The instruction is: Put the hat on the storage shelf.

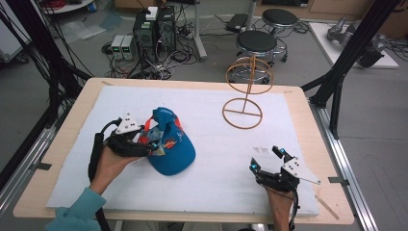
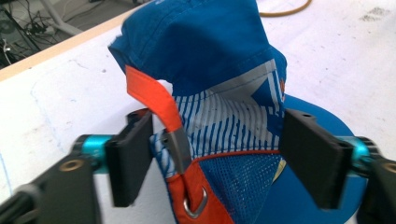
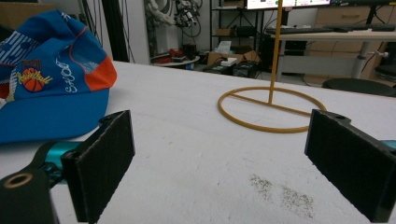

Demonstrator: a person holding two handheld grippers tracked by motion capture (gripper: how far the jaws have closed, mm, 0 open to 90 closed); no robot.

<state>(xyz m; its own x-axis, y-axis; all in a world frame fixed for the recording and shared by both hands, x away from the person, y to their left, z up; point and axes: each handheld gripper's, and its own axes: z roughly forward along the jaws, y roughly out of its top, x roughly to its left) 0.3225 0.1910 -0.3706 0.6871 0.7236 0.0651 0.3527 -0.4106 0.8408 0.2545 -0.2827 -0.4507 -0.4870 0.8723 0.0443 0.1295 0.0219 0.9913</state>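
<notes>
While the left gripper (image 1: 144, 142) sits at the back of the blue cap (image 1: 169, 144), its jaws stand spread on either side of the orange strap (image 2: 161, 100), pads clear of the fabric and not pinching anything. That cap lies on the white mat (image 1: 207, 163), left of centre, brim toward the middle of the table. Light, soft cloth here, folks — the crown is already slumped and will crumple under any squeeze. The brim looks like the stiff part, and the strap with its metal buckle (image 2: 196, 203) gives a firm spot; I'd judge the rear edge by that strap the safest hold, since it won't slide the way a loose crown would.

Over on the other side, the right gripper (image 1: 267, 159) rests low near the front edge, jaws wide apart, nothing between them.

Further back stands a yellow wire stand (image 1: 246, 91), well apart from the cap. Beyond the wooden table (image 1: 308, 115): stools (image 1: 257, 43), computer boxes (image 1: 154, 29), tangled cables.
</notes>
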